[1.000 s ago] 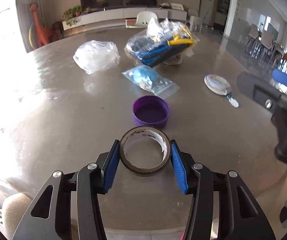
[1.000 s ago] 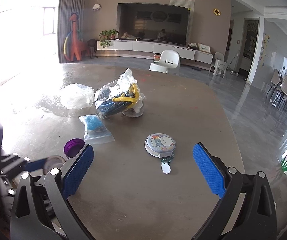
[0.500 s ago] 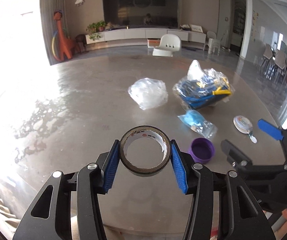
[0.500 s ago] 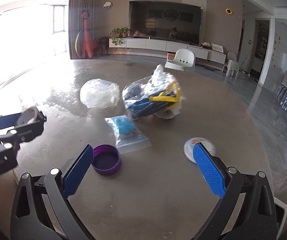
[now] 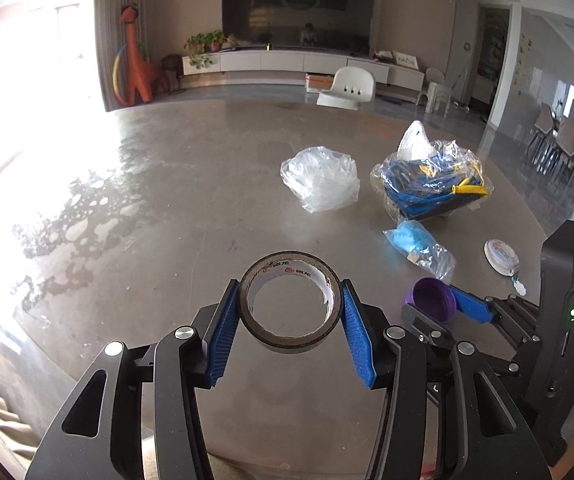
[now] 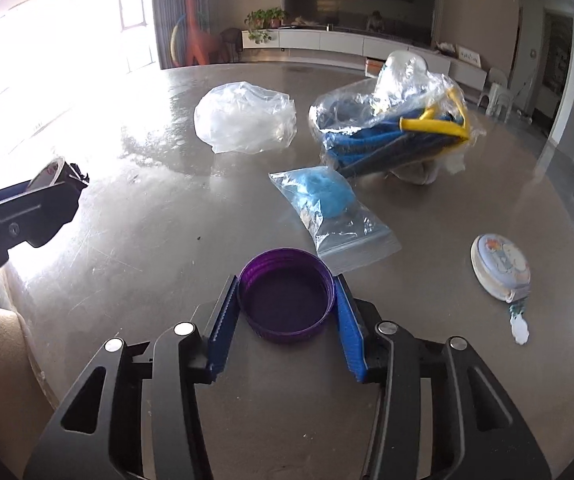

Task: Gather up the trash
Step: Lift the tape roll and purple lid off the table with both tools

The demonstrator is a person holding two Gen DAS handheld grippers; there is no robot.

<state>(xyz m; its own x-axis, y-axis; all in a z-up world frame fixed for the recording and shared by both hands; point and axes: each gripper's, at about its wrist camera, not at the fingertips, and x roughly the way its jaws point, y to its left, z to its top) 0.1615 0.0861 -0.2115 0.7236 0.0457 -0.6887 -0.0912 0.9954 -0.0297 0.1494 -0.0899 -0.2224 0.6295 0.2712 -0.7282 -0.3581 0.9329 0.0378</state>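
The left gripper [image 5: 290, 312] clamps a tape roll [image 5: 291, 307], its red label unreadable; the right gripper's [image 6: 287, 307] jaws are closing around a purple lid [image 6: 285, 295].

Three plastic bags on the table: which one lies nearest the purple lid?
The small zip bag with the blue lump: its corner reaches the lid. The crumpled clear bag and the bag of blue-yellow stuff sit farther back.

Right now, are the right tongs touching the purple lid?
Touching. In the right wrist view, both blue pads of the closing right tongs sit against the purple lid's rim, no gap visible.
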